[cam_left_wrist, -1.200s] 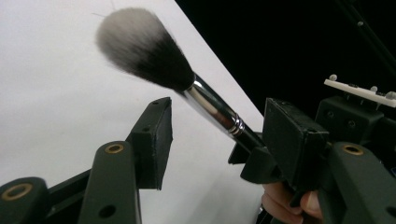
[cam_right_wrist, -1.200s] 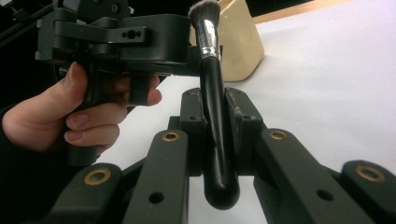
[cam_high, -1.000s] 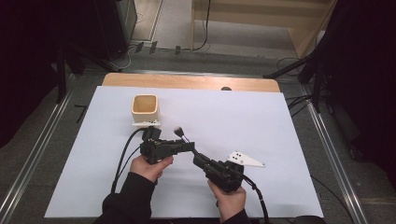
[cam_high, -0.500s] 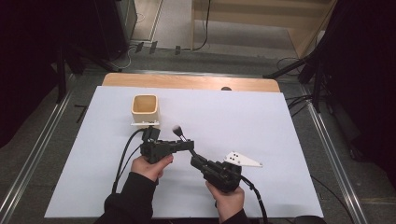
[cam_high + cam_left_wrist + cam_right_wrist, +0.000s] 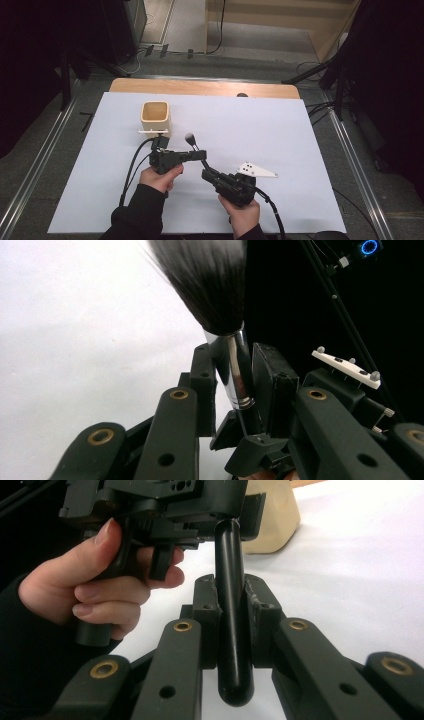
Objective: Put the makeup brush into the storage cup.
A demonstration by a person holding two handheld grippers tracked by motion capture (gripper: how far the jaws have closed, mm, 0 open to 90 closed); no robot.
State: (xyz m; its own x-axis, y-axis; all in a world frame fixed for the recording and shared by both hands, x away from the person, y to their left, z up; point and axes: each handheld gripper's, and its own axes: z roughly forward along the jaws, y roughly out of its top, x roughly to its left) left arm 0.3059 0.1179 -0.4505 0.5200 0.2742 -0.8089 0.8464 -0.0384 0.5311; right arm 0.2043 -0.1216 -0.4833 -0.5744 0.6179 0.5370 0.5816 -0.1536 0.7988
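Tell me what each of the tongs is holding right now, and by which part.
Both hold one makeup brush. The right tongs clamp its black handle near the butt end. The left tongs have just been closing around the silver ferrule below the bristles.

There is one brush [image 5: 196,150]. It has one dark fluffy tip [image 5: 205,280], one shiny silver neck [image 5: 234,370] and one black handle [image 5: 231,625].

There are two hand-held grippers, a left hand-held gripper [image 5: 192,156] and a right hand-held gripper [image 5: 207,174]. Each one has two black jaws and one cable.

There are two hands, one on each.

There is one tan cup [image 5: 155,117].

There is one small white stick [image 5: 151,132] by the cup.

There is one white sheet [image 5: 280,130] on one bench [image 5: 200,87].
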